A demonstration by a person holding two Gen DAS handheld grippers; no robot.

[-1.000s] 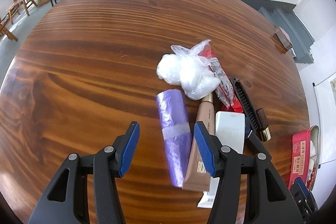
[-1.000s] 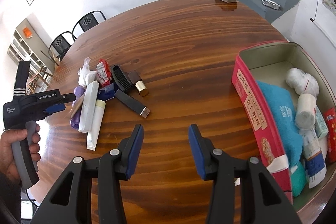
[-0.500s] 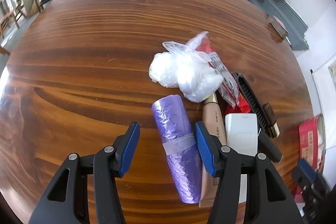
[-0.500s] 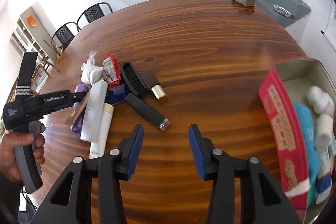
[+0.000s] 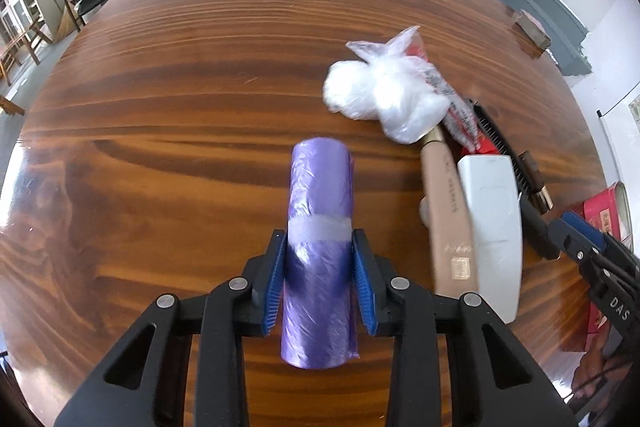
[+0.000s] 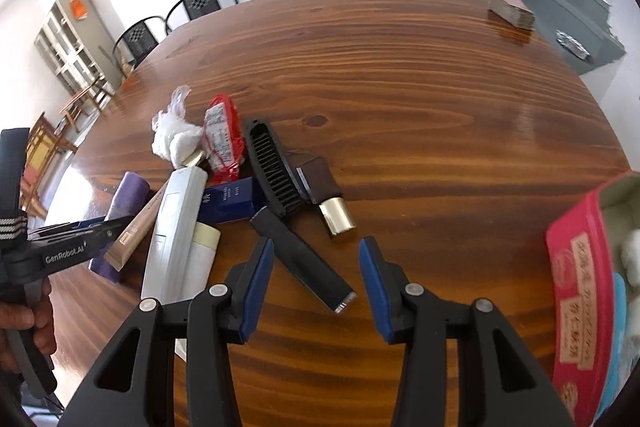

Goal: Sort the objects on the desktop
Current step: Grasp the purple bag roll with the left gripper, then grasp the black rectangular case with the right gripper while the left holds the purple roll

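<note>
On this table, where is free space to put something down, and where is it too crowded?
Free: the bare wood of the table left of the purple roll, and the stretch between the pile and the red tin. Crowded: around the white bottle and black comb.

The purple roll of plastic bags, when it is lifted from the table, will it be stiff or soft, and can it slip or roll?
The purple roll looks like thin bags wound tightly, so probably light and slightly squashy. Its film is glossy, so it may slip between the left hand-held gripper pads, which have just closed against its sides. Being cylindrical, it could roll on the table if released.
</note>
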